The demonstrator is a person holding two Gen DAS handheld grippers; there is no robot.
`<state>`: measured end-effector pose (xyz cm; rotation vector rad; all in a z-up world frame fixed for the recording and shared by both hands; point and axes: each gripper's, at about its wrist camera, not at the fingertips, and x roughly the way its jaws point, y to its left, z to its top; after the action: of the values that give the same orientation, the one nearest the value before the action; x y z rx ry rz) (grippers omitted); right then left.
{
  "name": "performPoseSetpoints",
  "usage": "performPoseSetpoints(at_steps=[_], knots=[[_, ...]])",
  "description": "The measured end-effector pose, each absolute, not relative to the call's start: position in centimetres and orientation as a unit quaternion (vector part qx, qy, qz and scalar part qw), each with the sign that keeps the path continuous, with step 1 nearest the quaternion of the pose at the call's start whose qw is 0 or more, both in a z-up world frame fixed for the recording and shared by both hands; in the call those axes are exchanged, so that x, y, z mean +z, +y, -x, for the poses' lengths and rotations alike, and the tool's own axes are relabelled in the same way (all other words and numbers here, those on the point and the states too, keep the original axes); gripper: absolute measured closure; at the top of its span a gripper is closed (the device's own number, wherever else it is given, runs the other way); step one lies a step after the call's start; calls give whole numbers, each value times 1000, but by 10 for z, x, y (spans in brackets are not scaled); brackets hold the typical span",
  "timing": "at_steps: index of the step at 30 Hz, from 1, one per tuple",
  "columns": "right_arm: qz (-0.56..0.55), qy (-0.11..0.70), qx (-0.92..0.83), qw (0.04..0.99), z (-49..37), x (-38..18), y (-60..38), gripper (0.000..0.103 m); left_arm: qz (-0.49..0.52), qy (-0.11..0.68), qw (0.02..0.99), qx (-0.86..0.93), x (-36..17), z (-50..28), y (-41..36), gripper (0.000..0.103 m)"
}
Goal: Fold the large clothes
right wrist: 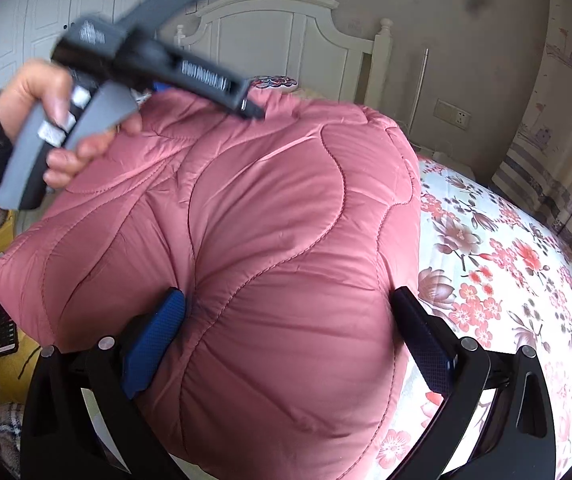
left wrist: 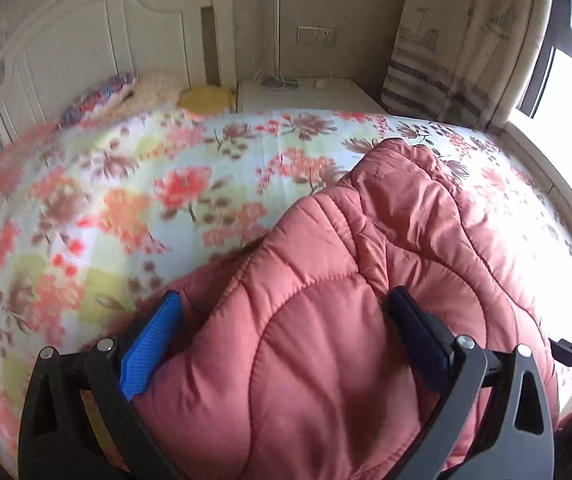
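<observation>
A large pink quilted padded coat [left wrist: 326,280] lies bunched over the floral bed [left wrist: 146,208]. My left gripper [left wrist: 286,320] has its jaws spread wide with a thick fold of the coat bulging between the blue pads [left wrist: 154,344]. My right gripper [right wrist: 290,328] also has its jaws wide, with the coat [right wrist: 246,208] puffed up between its pads [right wrist: 158,340]. In the right wrist view a hand holds the left gripper's handle [right wrist: 98,92] at the coat's far upper edge. Whether either gripper pinches the fabric is hard to tell.
A white headboard [left wrist: 86,40] and pillows [left wrist: 126,92] stand at the bed's far end, with a white nightstand [left wrist: 306,92] beside them. A curtain [left wrist: 466,40] and bright window [left wrist: 566,92] are on the right. Yellow fabric and a dark remote [right wrist: 4,328] lie left of the coat.
</observation>
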<state>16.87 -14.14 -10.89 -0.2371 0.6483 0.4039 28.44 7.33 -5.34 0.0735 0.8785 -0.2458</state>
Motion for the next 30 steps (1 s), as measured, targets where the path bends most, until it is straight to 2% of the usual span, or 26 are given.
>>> performPoseSetpoints(at_steps=[4,6,9,14,19,22,25,30], knots=[[101,285,207,930,-153,-85,-138,5,-38,410,905,-105,-66,-273,79,2],[102,252,241,932,-135,-70,-127,13,-44,405,908,-101,-69,-270,78,2],[159,218,271,924,-107,-63,-91,14,-44,405,908,-101,-70,-271,77,2],[251,252,252,900,-106,-116,-41,15,-41,393,912,-106,-73,-271,80,2],[227,271,290,889,-104,-95,-51,15,-39,386,916,-103,-76,-270,82,2],[138,262,310,903,-107,-63,-95,10,-38,379,919,-102,-76,-268,82,2],[-21,283,302,910,-136,-50,-164,7,-30,370,923,-103,-77,-265,84,2],[-289,377,255,842,-203,-100,-262,4,-28,365,925,-101,-77,-265,85,2]])
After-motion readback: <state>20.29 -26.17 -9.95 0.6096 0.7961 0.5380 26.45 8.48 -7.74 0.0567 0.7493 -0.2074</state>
